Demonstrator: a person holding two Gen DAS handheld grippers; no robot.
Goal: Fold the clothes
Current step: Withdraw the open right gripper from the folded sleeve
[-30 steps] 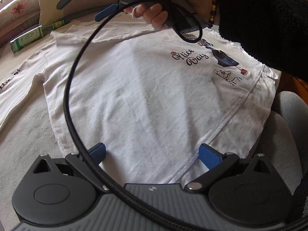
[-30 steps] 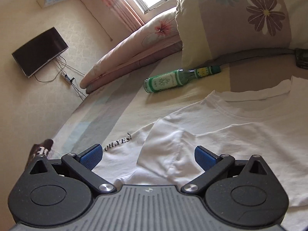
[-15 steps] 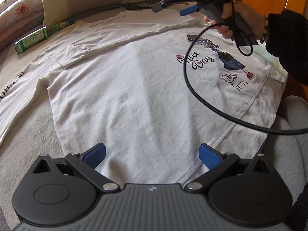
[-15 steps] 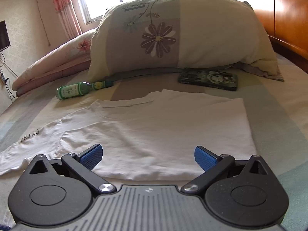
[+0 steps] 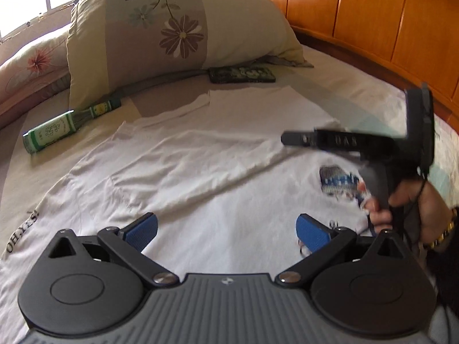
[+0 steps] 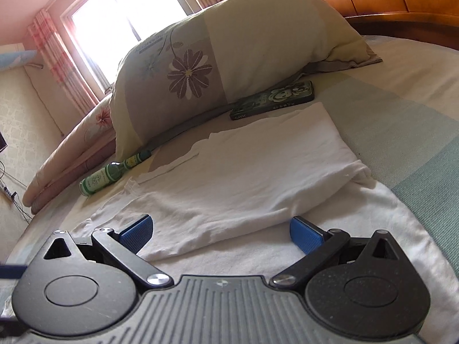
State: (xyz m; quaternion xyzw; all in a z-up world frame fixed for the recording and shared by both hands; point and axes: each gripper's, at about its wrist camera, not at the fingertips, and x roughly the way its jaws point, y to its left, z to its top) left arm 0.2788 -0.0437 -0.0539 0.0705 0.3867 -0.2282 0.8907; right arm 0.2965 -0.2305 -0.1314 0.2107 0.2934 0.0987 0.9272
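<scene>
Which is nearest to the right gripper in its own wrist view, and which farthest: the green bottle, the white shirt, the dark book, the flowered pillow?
From the right gripper:
1. White shirt, directly under and ahead of the open fingers.
2. Green bottle, ahead on the left.
3. Dark book, farther ahead, slightly right.
4. Flowered pillow, behind the book, at the headboard.

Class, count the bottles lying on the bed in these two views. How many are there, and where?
1. A green bottle lies on its side on the bed, beside the left end of the floral pillow, just beyond the white shirt. Others could hide behind the pillow.
</scene>
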